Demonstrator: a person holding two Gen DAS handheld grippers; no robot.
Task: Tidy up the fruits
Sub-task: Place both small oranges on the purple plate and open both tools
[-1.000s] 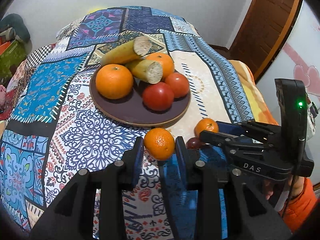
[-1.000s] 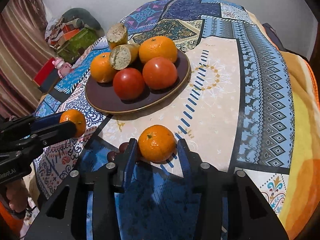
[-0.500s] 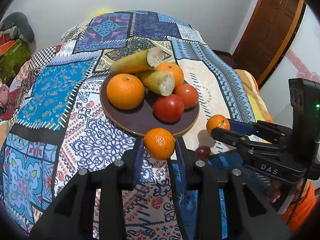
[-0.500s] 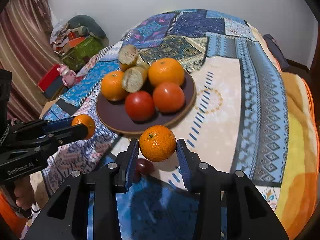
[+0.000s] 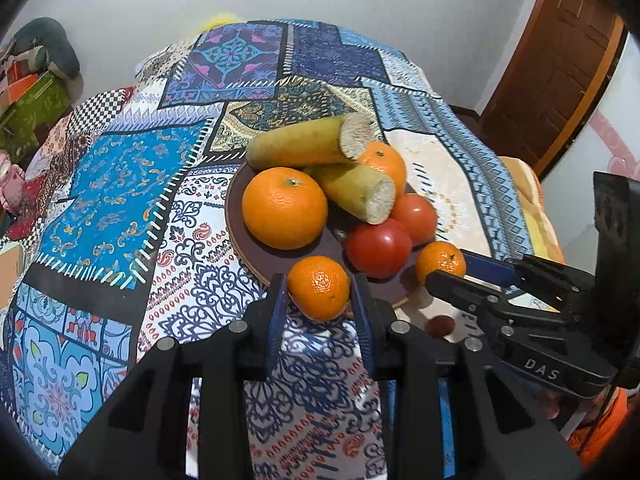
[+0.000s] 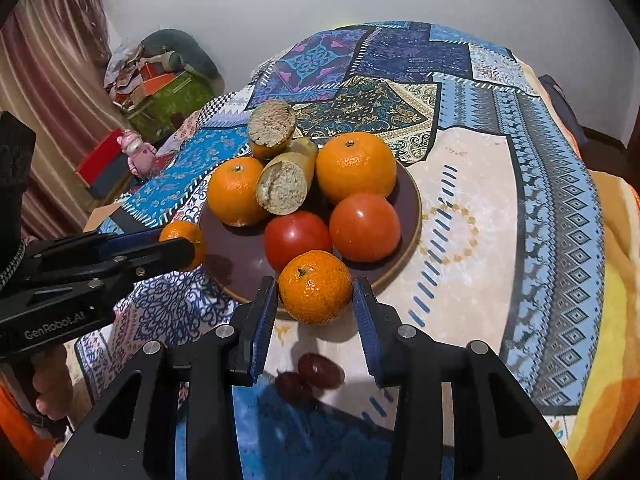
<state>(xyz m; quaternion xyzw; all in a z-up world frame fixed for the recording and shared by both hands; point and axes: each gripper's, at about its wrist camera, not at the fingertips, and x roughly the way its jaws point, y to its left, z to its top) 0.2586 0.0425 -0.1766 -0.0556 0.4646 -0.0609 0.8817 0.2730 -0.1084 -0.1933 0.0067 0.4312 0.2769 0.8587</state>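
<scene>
While I hold both tongs low and level over the patchwork tablecloth [image 5: 120, 200], each one pinches a small mandarin between its blue pads. My left gripper [image 5: 319, 296] points across the near rim of the brown plate [image 5: 236, 216], and its mandarin [image 5: 319, 288] hangs at that rim, off the cloth. My right gripper [image 6: 315, 292] comes in from the other side, its mandarin [image 6: 315, 286] raised over the plate's near edge, just in front of a tomato [image 6: 297, 238]. The plate holds two large oranges [image 6: 355, 168], a second tomato [image 6: 365, 227] and two cut yellow-green stalk pieces [image 5: 308, 146], piled close together. Two dark red grapes [image 6: 320, 365] lie on the cloth beneath my right gripper, apart from the plate.
</scene>
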